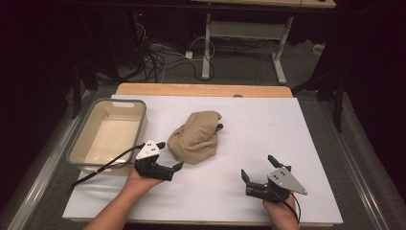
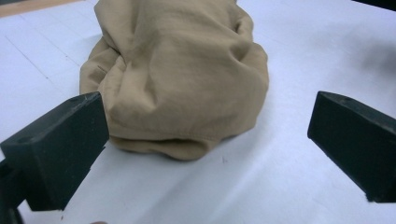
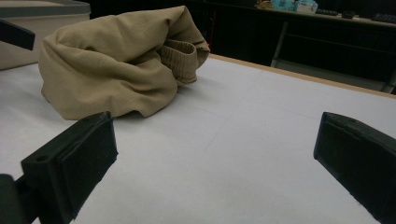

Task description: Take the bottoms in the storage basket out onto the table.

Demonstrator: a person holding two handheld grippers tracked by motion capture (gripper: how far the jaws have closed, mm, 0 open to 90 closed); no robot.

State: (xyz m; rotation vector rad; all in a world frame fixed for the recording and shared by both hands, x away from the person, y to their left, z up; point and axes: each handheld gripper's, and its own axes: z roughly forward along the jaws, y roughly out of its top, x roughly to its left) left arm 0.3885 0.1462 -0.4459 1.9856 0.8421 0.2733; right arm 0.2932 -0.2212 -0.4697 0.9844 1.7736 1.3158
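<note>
**2 open grippers parked around a bundle of tan cloth**

2 handheld grippers were on the white table (image 1: 297,120), and everything here is placed relative to the crumpled tan cloth (image 1: 195,137) sitting roughly mid-table. It was bunched into a rounded heap, with a ribbed cuff-like edge (image 3: 180,59) poking out on its far side in the right gripper view.

The left gripper (image 1: 168,156) sat just beside the cloth's near-left edge, jaws spread wide with nothing between them. From the left gripper view the cloth (image 2: 182,74) was right in front of the jaws, near the left one, though I couldn't tell if it was actually touching. A hand (image 1: 139,182) held it from below, and its cable ran off away from the cloth.

The right gripper (image 1: 258,167) was well apart from the cloth, off to its near-right, also wide open and empty, held by the other hand (image 1: 280,213). In its own view the cloth (image 3: 112,70) lay farther off, up and to the left.

A grey-rimmed beige tub (image 1: 81,143) stood on the far-left side of the cloth, near it but not touching. Looked empty as far as I could see.
</note>
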